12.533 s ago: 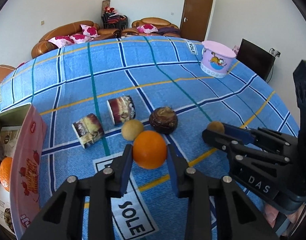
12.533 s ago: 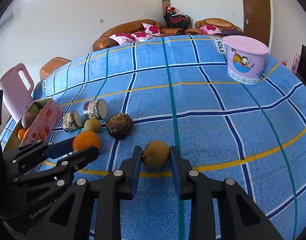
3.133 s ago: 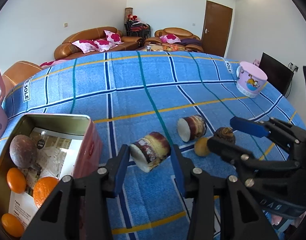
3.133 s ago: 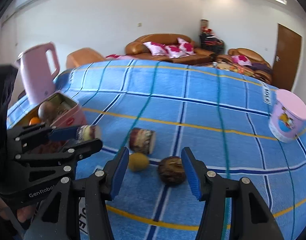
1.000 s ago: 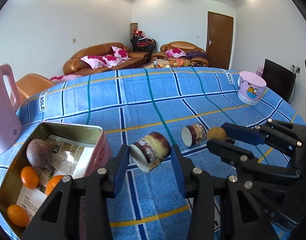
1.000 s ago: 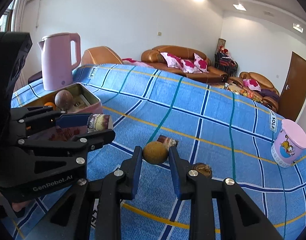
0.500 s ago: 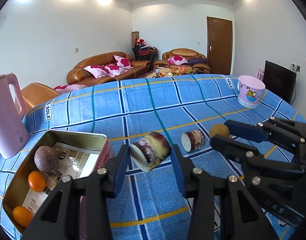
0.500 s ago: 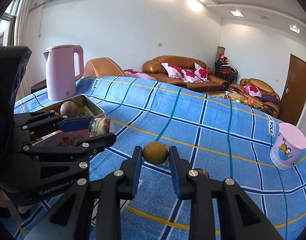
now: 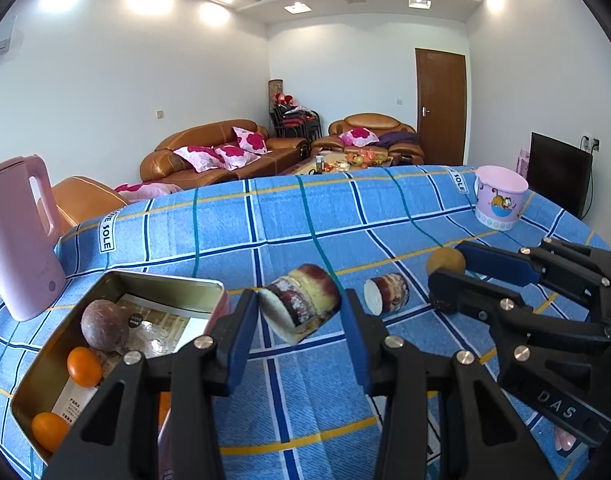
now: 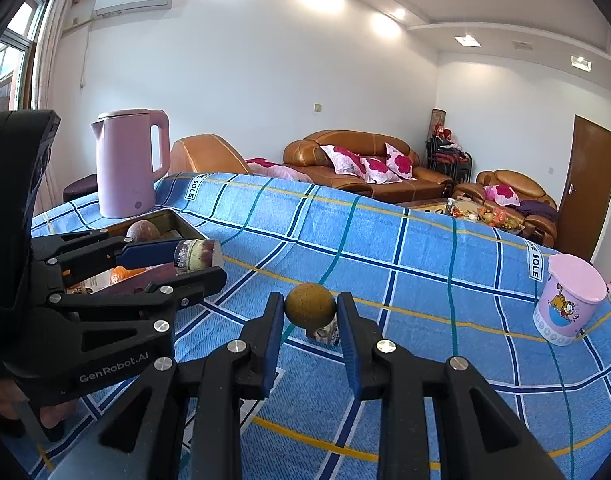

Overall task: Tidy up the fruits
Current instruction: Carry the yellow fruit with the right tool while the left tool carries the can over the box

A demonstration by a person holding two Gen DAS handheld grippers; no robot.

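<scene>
The left gripper (image 9: 301, 316) is clamping a purple-and-cream cut fruit chunk (image 9: 299, 307) in the air, just right of the open metal tin (image 9: 117, 280) on the blue checked tablecloth (image 9: 289, 216). Inside the tin are sitting a brownish round fruit (image 9: 104, 325) and small oranges (image 9: 84, 367). The right gripper (image 10: 310, 314) is squeezing a small tan round fruit (image 10: 310, 309) above the cloth. A second cut chunk (image 9: 386, 293) is lying on the cloth between the grippers. A pink kettle (image 10: 131, 162) is standing behind the tin.
</scene>
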